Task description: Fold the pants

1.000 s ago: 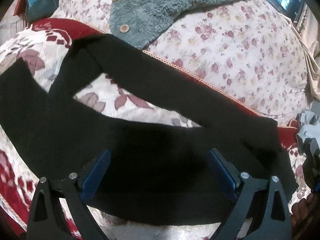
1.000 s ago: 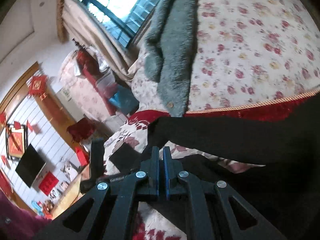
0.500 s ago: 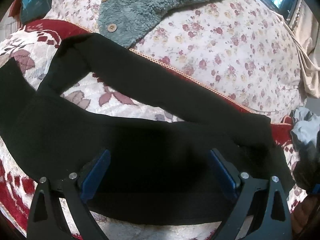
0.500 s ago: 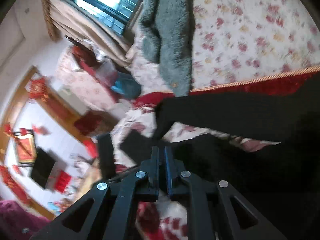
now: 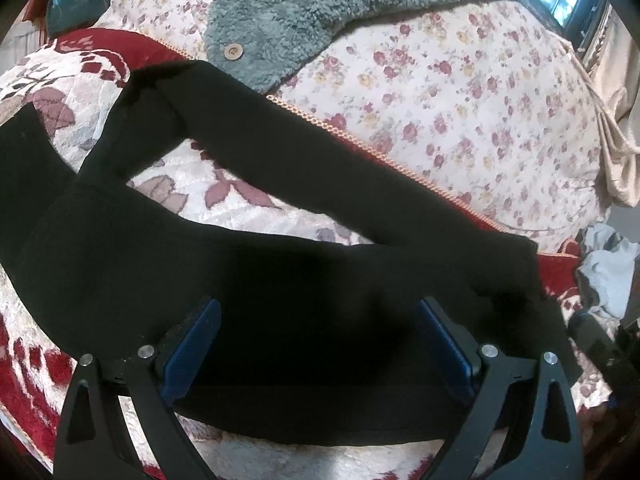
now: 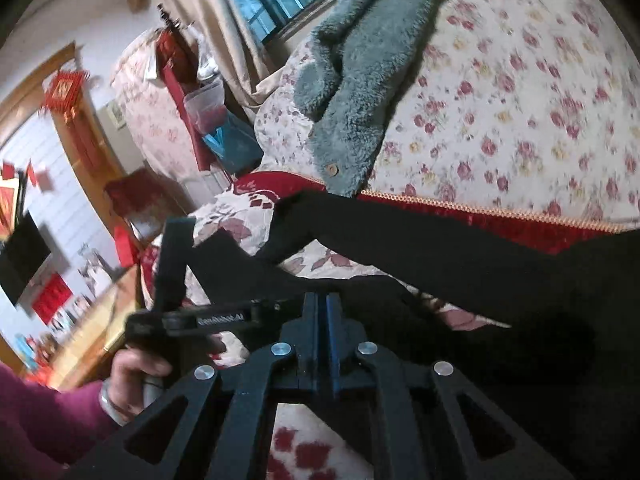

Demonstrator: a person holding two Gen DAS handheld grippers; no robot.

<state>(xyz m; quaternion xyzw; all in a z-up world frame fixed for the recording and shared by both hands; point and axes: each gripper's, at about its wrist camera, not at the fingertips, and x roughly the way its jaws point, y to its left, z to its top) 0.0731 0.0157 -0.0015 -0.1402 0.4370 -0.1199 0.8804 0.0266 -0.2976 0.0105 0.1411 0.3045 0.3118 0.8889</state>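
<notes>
With the left gripper [image 5: 316, 344] spread over the pants [image 5: 280, 280] and the right gripper [image 6: 322, 316] pressed together, seemingly pinching fabric, lay both legs parallel on the bed [image 5: 240, 216] before folding.

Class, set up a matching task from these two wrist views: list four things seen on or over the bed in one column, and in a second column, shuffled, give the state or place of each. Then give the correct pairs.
Column one:
1. black fabric pants
2. grey-green fleece jacket with wooden buttons
3. left tongs
4. right tongs

Column two:
A. spread wide open above black cloth
B. blue pads pressed together
C. legs splayed apart in a V on the bed
D. lying on the floral quilt beyond the pants

Pairs: 1-C, 2-D, 3-A, 4-B
</notes>
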